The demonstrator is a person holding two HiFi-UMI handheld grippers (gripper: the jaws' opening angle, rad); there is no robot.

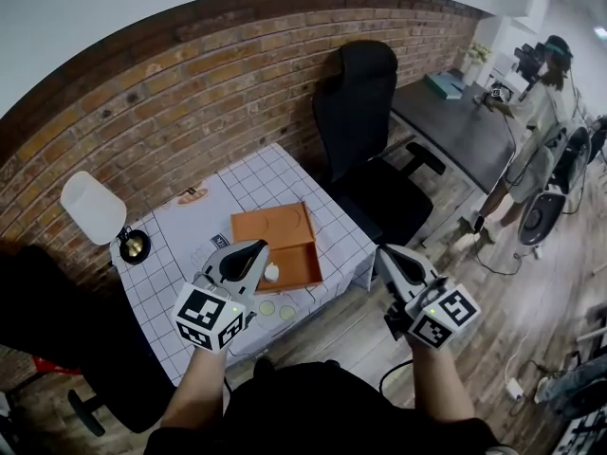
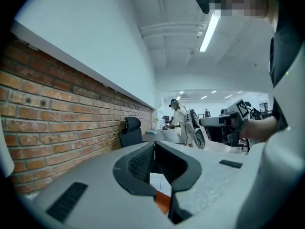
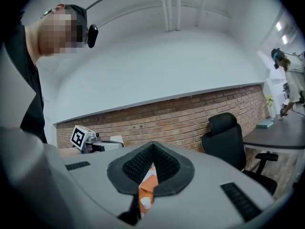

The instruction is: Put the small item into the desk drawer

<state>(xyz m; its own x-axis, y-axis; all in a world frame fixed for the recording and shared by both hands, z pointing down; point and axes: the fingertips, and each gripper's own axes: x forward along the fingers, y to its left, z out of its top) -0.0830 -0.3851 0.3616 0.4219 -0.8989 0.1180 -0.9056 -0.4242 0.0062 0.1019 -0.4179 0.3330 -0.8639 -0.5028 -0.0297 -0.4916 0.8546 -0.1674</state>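
An open orange drawer box [image 1: 285, 230] lies on a small table with a white grid cloth [image 1: 190, 226]. A small white item [image 1: 271, 273] sits in the drawer's near corner. My left gripper [image 1: 258, 249] hovers over the drawer's near left edge, just above that item, with its jaws shut and empty [image 2: 153, 144]. My right gripper [image 1: 384, 251] is off the table's right side, over the floor, jaws together and holding nothing [image 3: 152, 146]. Under its jaws the right gripper view shows the orange drawer [image 3: 150, 182] and the white item [image 3: 145, 202].
A white lamp [image 1: 93, 209] stands at the table's left corner. Two pale discs [image 1: 267, 308] lie near the table's front edge. A black office chair [image 1: 365, 131] stands behind the table by the brick wall. A dark desk [image 1: 465, 131] and a person [image 1: 541, 112] are at the far right.
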